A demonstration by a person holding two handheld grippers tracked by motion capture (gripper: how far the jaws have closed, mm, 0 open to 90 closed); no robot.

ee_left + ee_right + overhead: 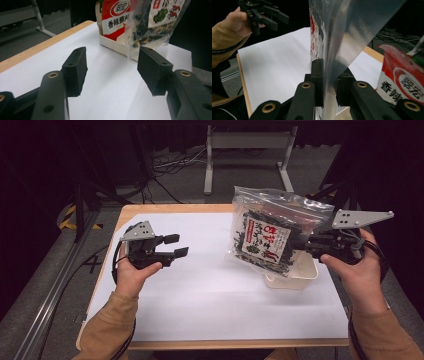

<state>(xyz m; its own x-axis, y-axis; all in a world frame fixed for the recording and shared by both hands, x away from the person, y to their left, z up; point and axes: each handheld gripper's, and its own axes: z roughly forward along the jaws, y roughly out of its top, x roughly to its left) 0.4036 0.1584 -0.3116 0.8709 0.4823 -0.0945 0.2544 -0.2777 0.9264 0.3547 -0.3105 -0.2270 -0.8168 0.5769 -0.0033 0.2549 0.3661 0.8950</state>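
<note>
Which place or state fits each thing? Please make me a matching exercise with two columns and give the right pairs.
Things:
1. left gripper
2. right gripper
3. clear bag
4. white tray

States:
A. stands on the table, under the bag
B. open, nothing between the jaws
C. held up in the air
D. shut on the bag's edge

Pairs: 1-B, 2-D, 3-C, 4-A

Bag (272, 227): clear glossy plastic film, crinkled, with a printed paper label
Tray (300, 276): smooth off-white plastic
Counter (165, 210): pale wood edge, under a matt white sheet
Fingers (76, 70): matt black plastic, brass-coloured rivets
Sleeve (107, 325): tan cloth
</note>
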